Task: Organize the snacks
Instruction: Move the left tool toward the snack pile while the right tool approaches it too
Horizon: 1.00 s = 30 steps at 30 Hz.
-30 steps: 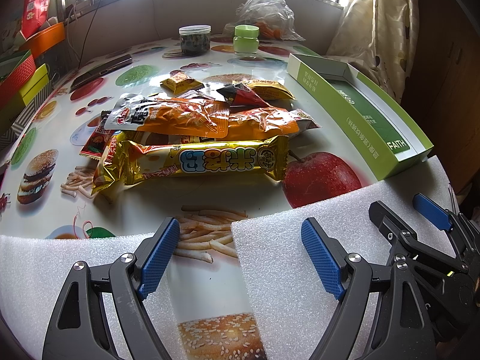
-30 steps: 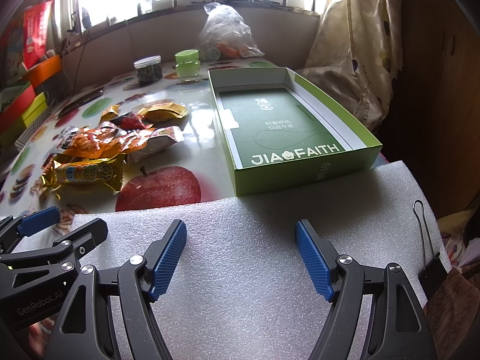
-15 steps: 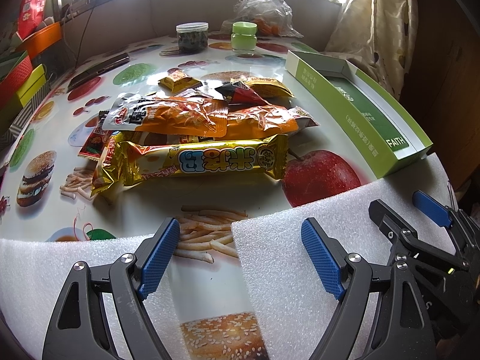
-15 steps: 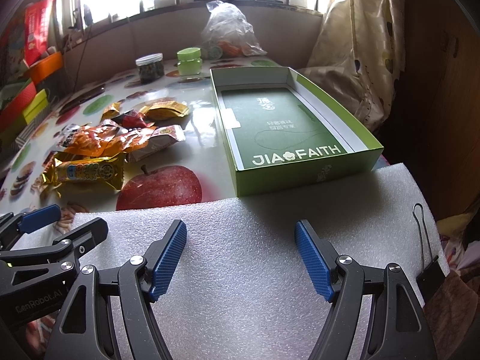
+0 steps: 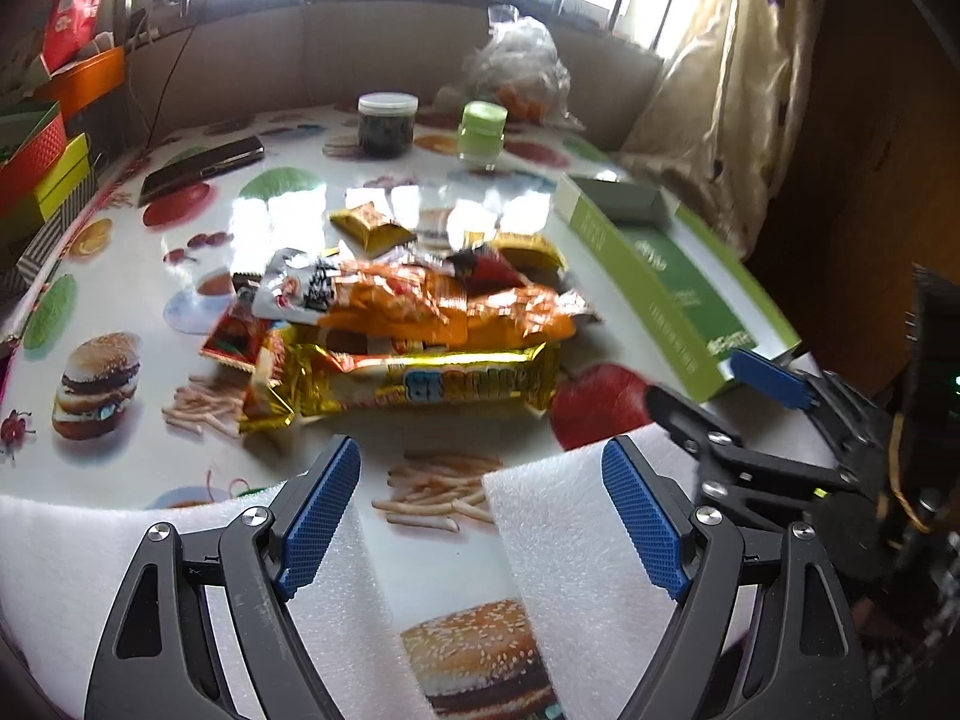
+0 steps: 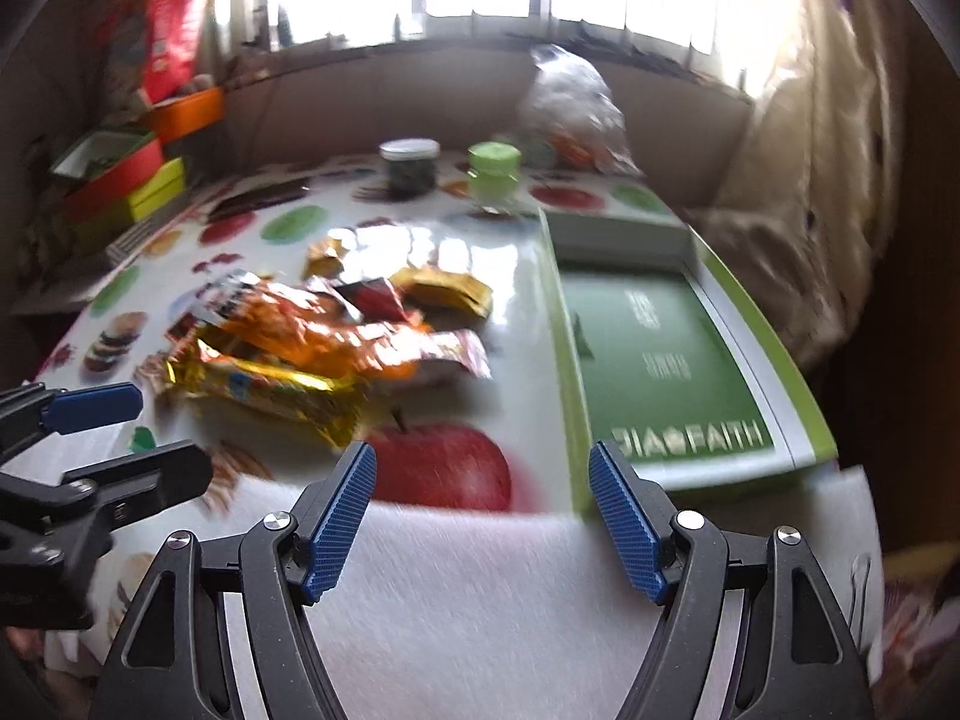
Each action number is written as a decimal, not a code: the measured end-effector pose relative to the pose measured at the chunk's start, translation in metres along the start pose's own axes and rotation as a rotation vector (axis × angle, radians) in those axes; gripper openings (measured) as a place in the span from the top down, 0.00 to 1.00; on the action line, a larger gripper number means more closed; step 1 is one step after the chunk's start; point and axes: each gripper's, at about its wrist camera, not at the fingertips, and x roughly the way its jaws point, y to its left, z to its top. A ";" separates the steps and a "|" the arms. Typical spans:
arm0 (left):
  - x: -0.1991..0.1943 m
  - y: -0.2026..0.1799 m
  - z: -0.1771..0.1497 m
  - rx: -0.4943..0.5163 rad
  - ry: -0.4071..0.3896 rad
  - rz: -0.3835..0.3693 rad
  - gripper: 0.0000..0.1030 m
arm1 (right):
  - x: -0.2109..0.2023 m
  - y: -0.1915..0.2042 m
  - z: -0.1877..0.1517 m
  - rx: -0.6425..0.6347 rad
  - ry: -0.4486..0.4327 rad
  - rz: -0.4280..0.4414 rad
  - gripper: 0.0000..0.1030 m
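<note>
Here, one green box (image 6: 672, 354); two jars (image 5: 387, 123); both grippers (image 5: 480, 504) agape

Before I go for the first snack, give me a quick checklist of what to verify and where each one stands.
1. Left gripper open and empty: ok.
2. Right gripper open and empty: ok.
3. Green box open, nothing inside: ok.
4. Gold bar packet at the near edge of the snack pile, top uncovered: ok.
5. Orange packets free to lift singly: not ok, they overlap.
6. Sharp view for aiming: not ok, both wrist views are motion-blurred.
</note>
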 end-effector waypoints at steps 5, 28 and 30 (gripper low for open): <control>-0.016 0.009 0.013 -0.009 -0.047 0.004 0.19 | 0.012 0.012 0.021 -0.088 0.001 0.055 0.28; -0.002 0.111 0.023 -0.233 0.021 0.203 0.19 | 0.060 0.072 0.041 -0.372 0.096 0.278 0.31; 0.000 0.115 0.022 -0.245 0.028 0.210 0.19 | 0.066 0.079 0.040 -0.402 0.112 0.288 0.32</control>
